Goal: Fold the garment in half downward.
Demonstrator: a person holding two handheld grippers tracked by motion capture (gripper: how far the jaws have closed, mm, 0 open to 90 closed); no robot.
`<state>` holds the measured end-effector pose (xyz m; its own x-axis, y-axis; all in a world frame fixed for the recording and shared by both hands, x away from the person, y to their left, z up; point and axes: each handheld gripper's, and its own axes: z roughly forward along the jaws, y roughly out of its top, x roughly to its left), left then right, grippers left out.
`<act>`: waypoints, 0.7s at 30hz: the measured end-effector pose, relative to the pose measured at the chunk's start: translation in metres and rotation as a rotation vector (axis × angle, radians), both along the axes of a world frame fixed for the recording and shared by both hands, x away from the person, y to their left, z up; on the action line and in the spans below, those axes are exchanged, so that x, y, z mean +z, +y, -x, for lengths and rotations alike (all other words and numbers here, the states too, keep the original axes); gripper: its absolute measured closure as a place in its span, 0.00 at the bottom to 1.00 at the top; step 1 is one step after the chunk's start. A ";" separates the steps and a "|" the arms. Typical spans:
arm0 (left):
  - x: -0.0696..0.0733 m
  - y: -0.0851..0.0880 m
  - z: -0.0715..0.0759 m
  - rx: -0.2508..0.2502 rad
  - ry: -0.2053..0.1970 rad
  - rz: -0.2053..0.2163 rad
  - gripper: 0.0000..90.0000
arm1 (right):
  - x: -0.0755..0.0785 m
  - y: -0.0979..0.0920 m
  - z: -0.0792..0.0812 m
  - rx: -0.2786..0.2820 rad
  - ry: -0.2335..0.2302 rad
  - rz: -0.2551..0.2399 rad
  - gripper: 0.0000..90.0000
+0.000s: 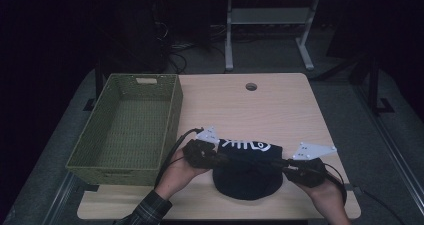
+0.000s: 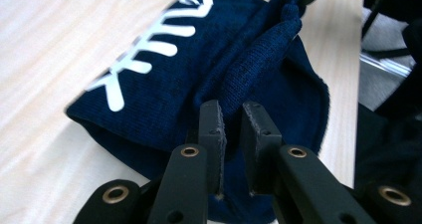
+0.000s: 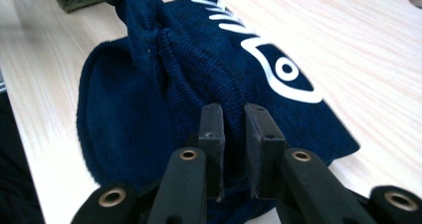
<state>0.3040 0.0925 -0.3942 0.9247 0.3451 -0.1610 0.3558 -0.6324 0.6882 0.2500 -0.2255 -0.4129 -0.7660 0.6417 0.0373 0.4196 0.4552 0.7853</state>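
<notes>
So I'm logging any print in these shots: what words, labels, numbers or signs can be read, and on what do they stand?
No readable words, brands or numbers.
Navy knit hat: a white fish-skeleton drawing, a picture, not lettering.
Green woven basket: a small pale tag on its far rim, too small to read.
Grey plates on the left gripper and right gripper: no readable marks.

A rectangular light-wood tabletop [image 1: 280,110] with a round cable hole [image 1: 251,87] near its far edge stands on grey carpeted floor [image 1: 345,130]. Beyond its far edge, the pale grey metal legs of another table [image 1: 267,20] rise into a dark, dimly lit room, with black cables [image 1: 175,55] on the floor.
</notes>
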 end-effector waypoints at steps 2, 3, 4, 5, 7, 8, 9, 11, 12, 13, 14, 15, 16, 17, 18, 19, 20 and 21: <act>-0.004 0.000 0.004 -0.005 0.004 -0.006 0.89 | -0.003 0.001 0.005 0.002 0.006 0.006 0.87; -0.006 0.000 0.005 -0.006 0.001 -0.015 0.89 | -0.005 0.002 0.007 0.001 0.006 0.008 0.87; -0.008 0.000 0.007 -0.006 0.003 -0.022 0.89 | -0.006 0.003 0.009 0.004 0.007 0.009 0.86; -0.010 0.000 0.008 -0.009 0.009 -0.031 0.89 | -0.008 0.003 0.012 0.008 0.008 0.010 0.86; -0.014 0.001 0.011 -0.006 0.016 -0.035 0.89 | -0.011 0.004 0.016 0.011 0.016 0.009 0.86; -0.017 0.001 0.012 -0.008 0.023 -0.039 0.89 | -0.013 0.004 0.018 0.014 0.020 0.010 0.85; -0.019 0.002 0.013 -0.009 0.028 -0.045 0.89 | -0.015 0.005 0.021 0.018 0.023 0.008 0.85; -0.023 0.002 0.017 -0.011 0.037 -0.055 0.89 | -0.019 0.006 0.026 0.024 0.031 0.012 0.85; -0.025 0.001 0.019 -0.012 0.041 -0.058 0.89 | -0.020 0.007 0.029 0.026 0.034 0.013 0.85; -0.027 0.001 0.021 -0.013 0.045 -0.073 0.89 | -0.022 0.008 0.031 0.032 0.038 0.022 0.84; -0.027 0.001 0.021 -0.013 0.045 -0.073 0.89 | -0.024 0.009 0.034 0.035 0.041 0.028 0.84; -0.032 0.000 0.023 -0.018 0.052 -0.084 0.89 | -0.025 0.009 0.035 0.038 0.041 0.031 0.84; -0.034 -0.001 0.024 -0.019 0.055 -0.090 0.89 | -0.027 0.010 0.036 0.040 0.053 0.031 0.84; -0.035 -0.002 0.024 -0.022 0.056 -0.096 0.89 | -0.029 0.010 0.037 0.043 0.055 0.032 0.83; -0.034 -0.002 0.024 -0.021 0.055 -0.094 0.89 | -0.030 0.010 0.038 0.045 0.053 0.032 0.82; -0.033 -0.001 0.024 -0.021 0.054 -0.087 0.88 | -0.029 0.010 0.039 0.046 0.050 0.029 0.78; -0.029 0.000 0.025 -0.019 0.055 -0.073 0.87 | -0.028 0.009 0.040 0.046 0.051 0.025 0.76; -0.026 0.001 0.025 -0.017 0.056 -0.058 0.86 | -0.026 0.007 0.040 0.049 0.040 0.016 0.74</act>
<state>0.2789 0.0940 -0.4202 0.9207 0.3396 -0.1924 0.3813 -0.6771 0.6294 0.2095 -0.2182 -0.4391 -0.7945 0.6045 0.0590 0.4278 0.4880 0.7608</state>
